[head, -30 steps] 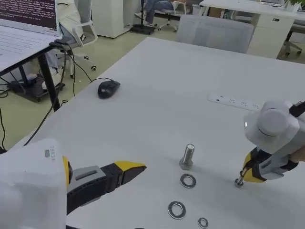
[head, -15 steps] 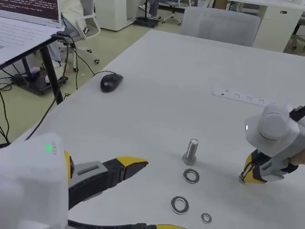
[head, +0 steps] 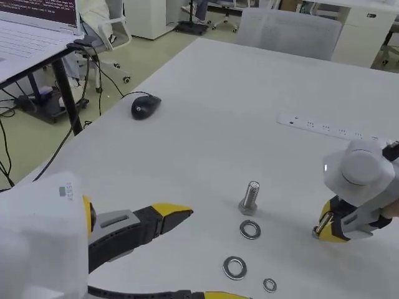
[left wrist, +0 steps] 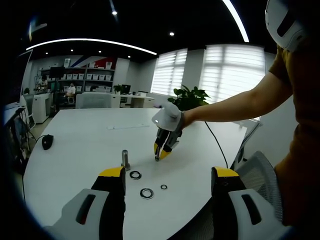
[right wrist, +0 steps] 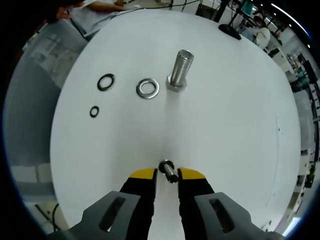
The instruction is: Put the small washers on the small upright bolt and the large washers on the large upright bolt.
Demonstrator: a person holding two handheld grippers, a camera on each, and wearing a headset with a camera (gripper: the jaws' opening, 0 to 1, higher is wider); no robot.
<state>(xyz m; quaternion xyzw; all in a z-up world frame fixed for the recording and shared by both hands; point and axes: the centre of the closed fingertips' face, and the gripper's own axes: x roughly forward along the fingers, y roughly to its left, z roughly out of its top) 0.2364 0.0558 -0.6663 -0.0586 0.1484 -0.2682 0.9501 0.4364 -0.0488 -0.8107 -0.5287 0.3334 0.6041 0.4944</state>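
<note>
Two bolts, three washers: that is the count on the white worktop [head: 212,143]. One large bolt [head: 250,198] stands upright on its head near the middle, well apart from either pair of tongs. Just in front of it lie two large washers [head: 250,230], one almost at the bolt's foot and the other nearer still, both flat. A single small washer [head: 269,285] lies flat to the right of the nearer large one. To the right of the large bolt, the right tongs [right wrist: 169,176] are closed on the shank of the small bolt [right wrist: 167,169], which leans with its head down on the worktop. At the near left the left tongs [left wrist: 169,175] are spread wide with nothing between them, pointing towards the washers. Farther off, one dark mouse [head: 145,107] sits at the far left and one white power strip [head: 324,128] lies at the far right.
</note>
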